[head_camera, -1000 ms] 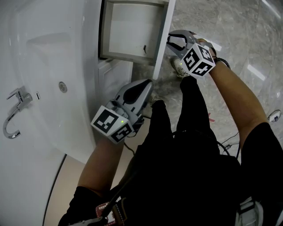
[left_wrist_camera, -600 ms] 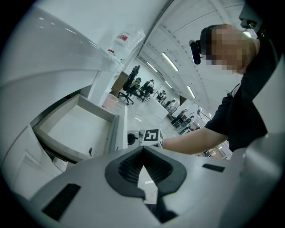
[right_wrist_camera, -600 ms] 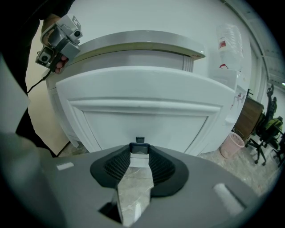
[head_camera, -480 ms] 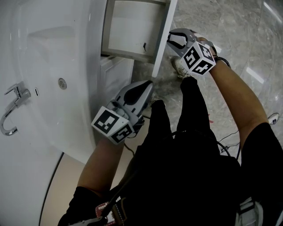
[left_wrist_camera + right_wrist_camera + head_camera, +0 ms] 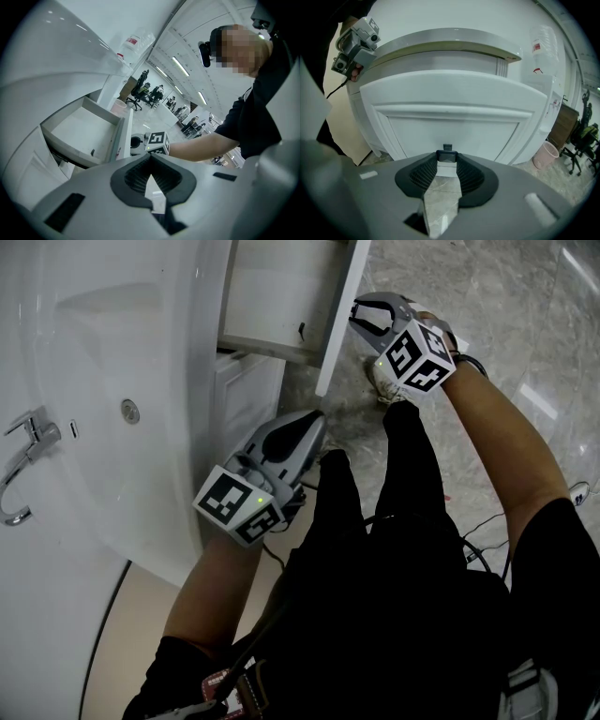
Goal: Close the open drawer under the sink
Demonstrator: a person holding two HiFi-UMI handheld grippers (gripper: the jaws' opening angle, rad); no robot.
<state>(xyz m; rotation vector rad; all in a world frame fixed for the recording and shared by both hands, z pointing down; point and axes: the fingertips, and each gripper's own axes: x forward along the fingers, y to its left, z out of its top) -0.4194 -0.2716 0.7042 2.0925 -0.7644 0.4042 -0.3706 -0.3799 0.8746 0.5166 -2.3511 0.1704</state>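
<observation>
Marble floor (image 5: pixel 487 296) below white cabinet (image 5: pixel 246 399). Drawer (image 5: pixel 337 324) pulled out, front square to right gripper (image 5: pixel 361 315), apparently clamped on handle (image 5: pixel 446 155); left gripper (image 5: pixel 309 423) closed, empty, farther back.

Our right arm (image 5: pixel 497 442) is stretched toward the upper middle of the frame. The right gripper (image 5: pixel 358 313) at its end points away from us and downward, and its jaw tips press on a small dark knob (image 5: pixel 446 156). Our left arm (image 5: pixel 211 587) is bent. The left gripper (image 5: pixel 314 423) hangs near the centre, its tips together and holding nothing.
</observation>
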